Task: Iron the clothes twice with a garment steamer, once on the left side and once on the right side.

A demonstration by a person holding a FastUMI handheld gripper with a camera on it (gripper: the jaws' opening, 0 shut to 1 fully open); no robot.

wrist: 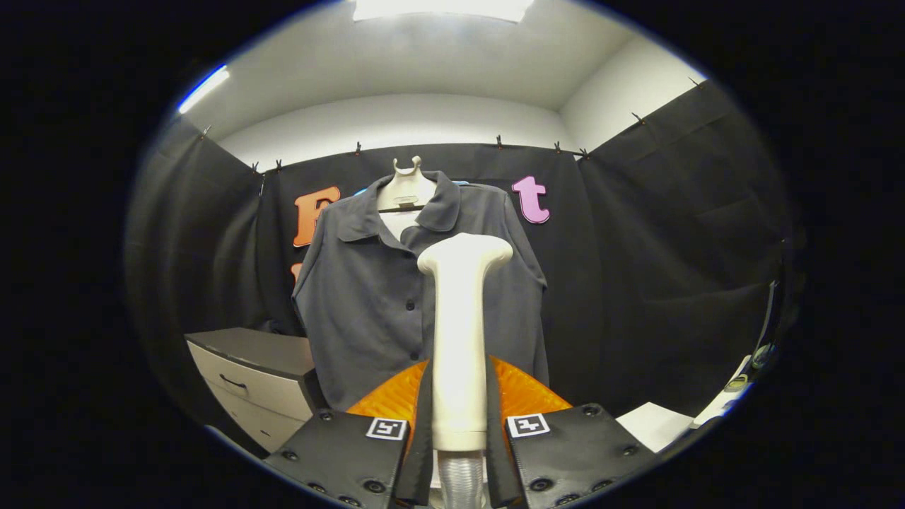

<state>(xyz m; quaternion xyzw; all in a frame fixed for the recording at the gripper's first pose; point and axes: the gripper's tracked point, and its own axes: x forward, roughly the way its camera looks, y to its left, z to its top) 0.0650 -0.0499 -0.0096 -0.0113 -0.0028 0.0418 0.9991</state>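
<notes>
Fingers [458, 417] clamp the cream plastic steamer handle [459, 339] between them, head upright. Dark grey buttoned shirt [368, 297] hangs beyond on a mannequin form. Approach step, by my read; next, close in on one side.

I saw the garment steamer [459, 332] in plain cream white, its ribbed hose [460, 477] a pale translucent grey below the handle. The gripper [458, 424] had both fingers pressed on that cream handle, and each finger carried a small square marker [528, 425] patterned in black and white. The shirt [368, 297] was a solid dark slate grey with darker buttons down its front, no print on it. The hanger [406, 187] inside its collar was off-white. The drawer cabinet [254, 382] showed light beige fronts under a dark grey top.
</notes>
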